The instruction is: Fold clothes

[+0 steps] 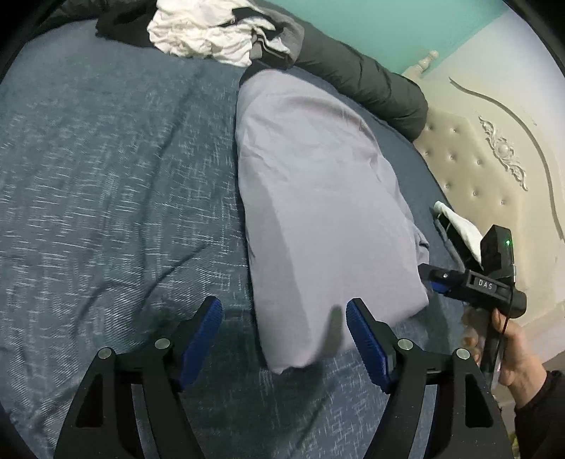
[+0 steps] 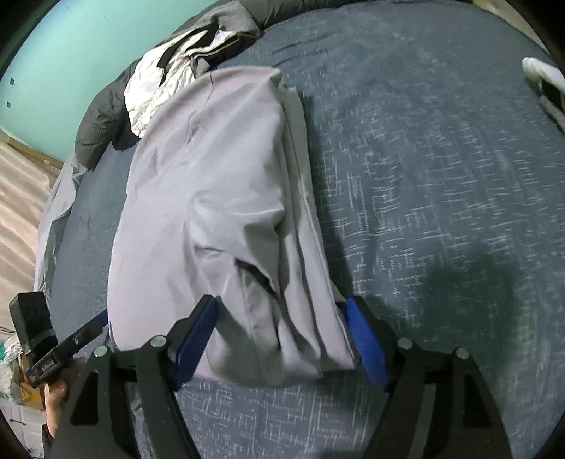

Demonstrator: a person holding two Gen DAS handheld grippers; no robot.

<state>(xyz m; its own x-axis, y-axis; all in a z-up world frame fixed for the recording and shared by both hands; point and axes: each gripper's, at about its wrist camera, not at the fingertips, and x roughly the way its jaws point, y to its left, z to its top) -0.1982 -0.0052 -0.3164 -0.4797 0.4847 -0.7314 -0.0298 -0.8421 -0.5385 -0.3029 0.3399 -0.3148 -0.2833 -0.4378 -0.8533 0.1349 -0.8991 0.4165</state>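
Left wrist view: the left tool (image 1: 284, 339) hovers with fingers spread wide over the near corner of a folded lavender garment (image 1: 317, 197) lying flat on the bed (image 1: 106, 176), positioned to pinch its edge. Right wrist view: the right tool (image 2: 280, 339) also gapes, empty, straddling the garment's layered end, likely to take or release that fold.

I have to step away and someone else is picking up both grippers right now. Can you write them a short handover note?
Left gripper: open, empty, over the near corner of the grey garment.
Right gripper: open, fingers either side of the garment's end, not clamped.
Done: garment lies folded into a long strip on the blue bedspread.
Left: fold it shorter; then the pile of clothes at the bed's far edge.
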